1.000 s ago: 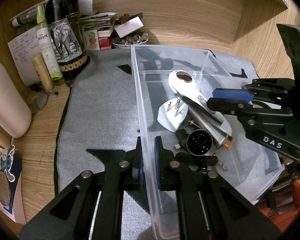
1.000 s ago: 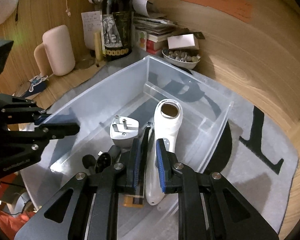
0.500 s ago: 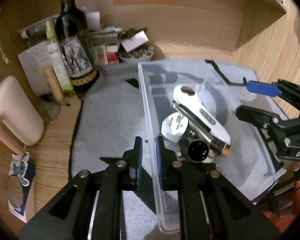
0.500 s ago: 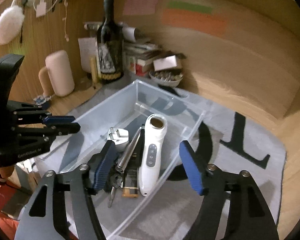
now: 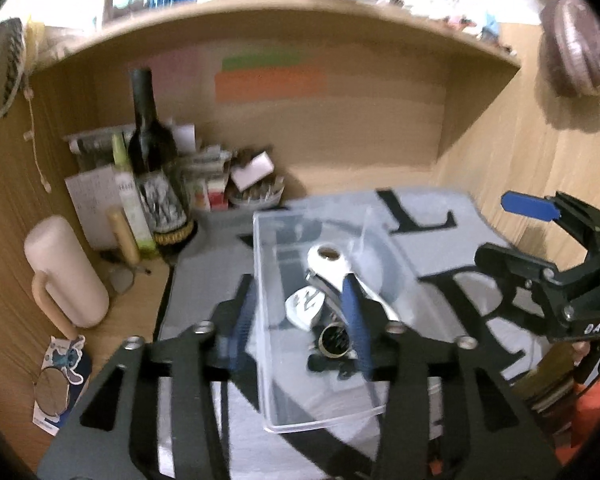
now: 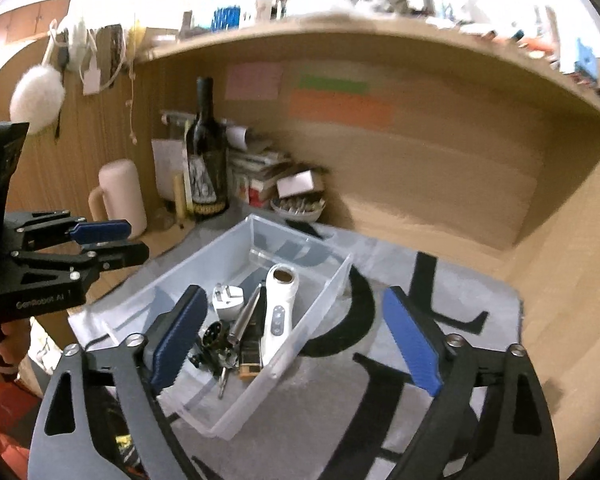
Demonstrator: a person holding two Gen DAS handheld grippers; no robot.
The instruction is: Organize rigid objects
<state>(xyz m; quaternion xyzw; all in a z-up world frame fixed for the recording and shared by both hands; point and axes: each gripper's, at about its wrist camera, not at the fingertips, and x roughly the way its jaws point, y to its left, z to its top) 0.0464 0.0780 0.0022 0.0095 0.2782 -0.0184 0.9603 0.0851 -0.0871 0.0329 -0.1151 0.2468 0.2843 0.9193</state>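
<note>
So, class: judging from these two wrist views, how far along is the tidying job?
Done: the white handheld device, white plug adapter, metal pen and small dark items lie together in the clear plastic bin on the grey mat. In hand: nothing; the left gripper and right gripper are both opening and empty, above the bin. Left: apparently little, since no loose item shows on the mat.

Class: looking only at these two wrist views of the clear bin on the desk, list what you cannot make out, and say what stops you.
- Small dark items in the clear bin: right gripper finger covers them.
- Wine bottle label: left view, motion blur.
- Coloured wall notes: writing blurred in both views.
- Upper shelf contents: overexposed.
- Bin's near corner: left gripper covers it.
</note>
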